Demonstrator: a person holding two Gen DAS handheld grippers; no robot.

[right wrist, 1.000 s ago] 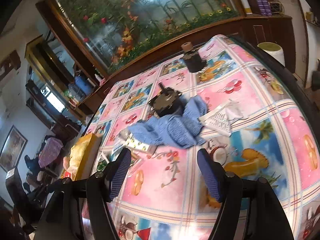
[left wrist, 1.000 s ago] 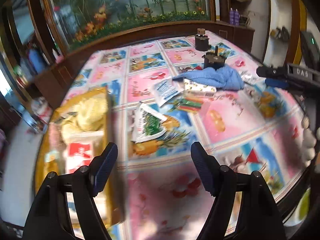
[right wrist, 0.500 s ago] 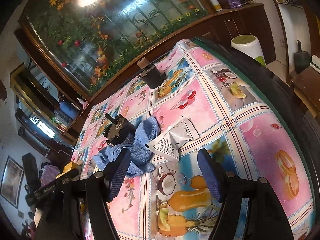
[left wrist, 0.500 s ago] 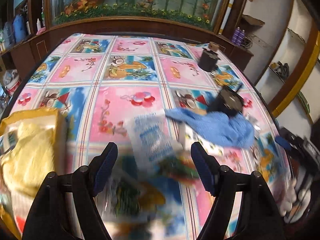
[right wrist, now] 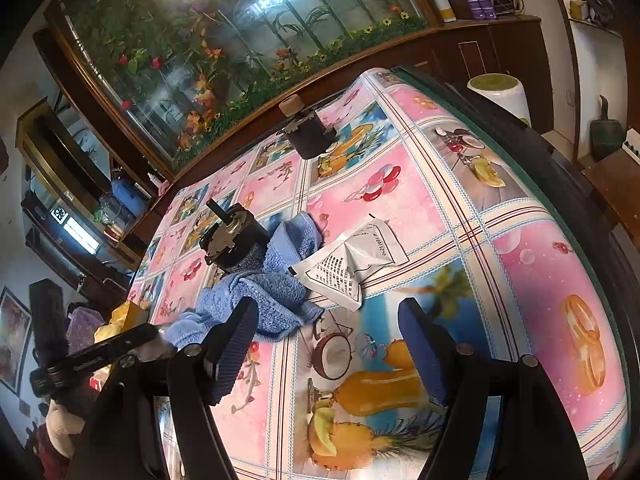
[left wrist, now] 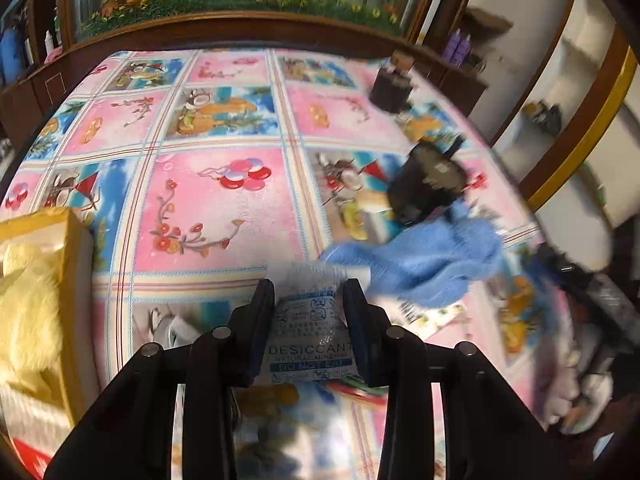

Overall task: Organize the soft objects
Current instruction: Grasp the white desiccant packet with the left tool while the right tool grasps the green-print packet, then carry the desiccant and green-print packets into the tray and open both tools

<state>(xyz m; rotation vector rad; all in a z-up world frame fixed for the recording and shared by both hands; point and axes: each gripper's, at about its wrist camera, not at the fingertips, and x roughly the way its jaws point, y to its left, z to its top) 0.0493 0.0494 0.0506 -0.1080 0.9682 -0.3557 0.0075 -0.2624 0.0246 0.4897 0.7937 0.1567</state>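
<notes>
"DESICCANT" packet (left wrist: 310, 336) between left fingers (left wrist: 262, 320)

Your left gripper (left wrist: 309, 312) is hard black plastic, and its pads squeeze a desiccant packet (left wrist: 310, 342) of thin white paper with blue print, a bit crinkly. The blue towel (left wrist: 416, 270) beside it is fuzzy, loopy cloth. The tablecloth (left wrist: 224, 216) looks smooth and shiny (like plastic sheet, with light glinting on it). In the yellow box (left wrist: 76, 236) lies something soft and fluffy. Your right gripper (right wrist: 326, 336) has ribbed blue pads, and the white sachet (right wrist: 352, 260) ahead of it is creased and slightly glossy. The dark jar (right wrist: 310, 136) has a cork-like top.
</notes>
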